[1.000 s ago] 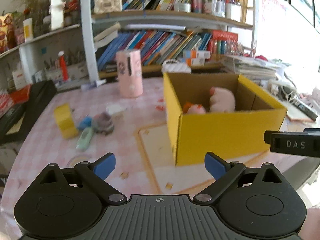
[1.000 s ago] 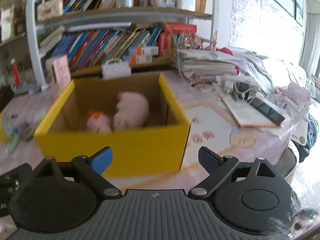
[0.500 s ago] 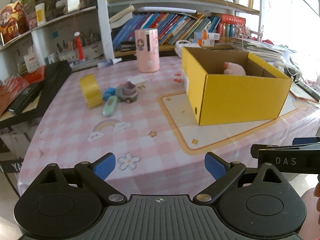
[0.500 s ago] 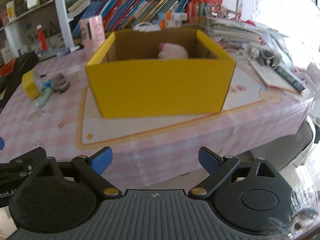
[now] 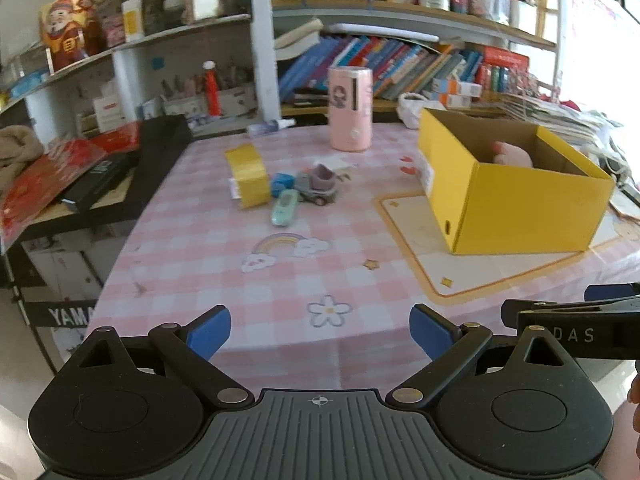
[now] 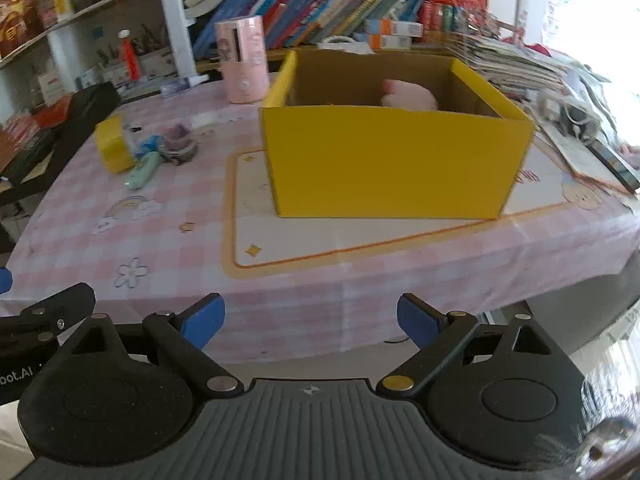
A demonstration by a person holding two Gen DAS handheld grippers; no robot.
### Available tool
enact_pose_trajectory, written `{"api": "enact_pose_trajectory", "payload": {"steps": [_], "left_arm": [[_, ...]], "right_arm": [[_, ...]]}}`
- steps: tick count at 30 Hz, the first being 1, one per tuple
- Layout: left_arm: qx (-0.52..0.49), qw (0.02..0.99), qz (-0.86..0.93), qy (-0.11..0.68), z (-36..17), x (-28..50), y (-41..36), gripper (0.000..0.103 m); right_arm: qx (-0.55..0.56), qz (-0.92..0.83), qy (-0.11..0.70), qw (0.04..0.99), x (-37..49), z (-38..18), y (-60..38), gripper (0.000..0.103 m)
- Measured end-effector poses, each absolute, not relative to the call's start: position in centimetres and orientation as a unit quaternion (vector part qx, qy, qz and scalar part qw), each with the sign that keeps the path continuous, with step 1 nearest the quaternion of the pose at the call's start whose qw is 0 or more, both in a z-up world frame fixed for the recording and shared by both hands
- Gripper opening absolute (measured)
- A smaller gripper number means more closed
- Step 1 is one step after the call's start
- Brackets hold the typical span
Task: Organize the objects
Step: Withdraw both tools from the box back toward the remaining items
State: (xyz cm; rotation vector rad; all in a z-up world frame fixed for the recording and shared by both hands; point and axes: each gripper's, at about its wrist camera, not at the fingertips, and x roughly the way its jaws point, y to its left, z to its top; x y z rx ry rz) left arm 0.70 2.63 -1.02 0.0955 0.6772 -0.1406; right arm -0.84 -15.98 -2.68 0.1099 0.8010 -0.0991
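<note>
A yellow cardboard box (image 5: 516, 208) (image 6: 392, 164) stands on the pink checked table with a pink plush toy (image 5: 514, 156) (image 6: 408, 98) inside. Left of it lie a yellow tape roll (image 5: 247, 176) (image 6: 112, 148), a mint green item (image 5: 285, 207) (image 6: 143, 169), a small blue item (image 5: 282, 184) and a grey-purple toy car (image 5: 318, 186) (image 6: 180, 144). My left gripper (image 5: 320, 332) is open and empty, off the table's near edge. My right gripper (image 6: 311, 320) is open and empty, also off the near edge, facing the box.
A pink cylinder (image 5: 350, 108) (image 6: 242, 65) stands at the table's back. Bookshelves (image 5: 400, 60) line the wall behind. Black cases (image 5: 132, 168) sit left of the table. Stacked papers (image 6: 520, 64) and a phone (image 6: 612, 160) lie at the right.
Both grippers have pulled back from over the table to beyond its near edge. The box and the small items now look farther away. Both stay open and empty.
</note>
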Motion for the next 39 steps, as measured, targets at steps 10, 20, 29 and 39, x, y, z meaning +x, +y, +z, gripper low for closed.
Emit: {"api": "enact_pose_trajectory", "payload": {"steps": [10, 20, 29, 39], "left_arm": [[0.032, 0.944, -0.036, 0.325, -0.7, 0.5, 5.6, 0.098], [0.023, 0.945, -0.013, 0.327, -0.7, 0.7, 7.4, 0.098], [0.022, 0.942, 0.01, 0.334, -1.2, 2.0, 8.5, 0.098], [0.01, 0.944, 0.035, 0.327, -1.1, 6.1, 9.2, 0.098]], "right_arm": [[0.031, -0.013, 0.381, 0.924, 0.3, -2.2, -12.7, 0.093], [0.018, 0.017, 0.378, 0.926, 1.3, -2.0, -10.2, 0.093], [0.019, 0.053, 0.376, 0.925, 3.4, -2.3, -8.7, 0.091], [0.009, 0.089, 0.37, 0.925, 8.6, -2.1, -7.5, 0.085]]}}
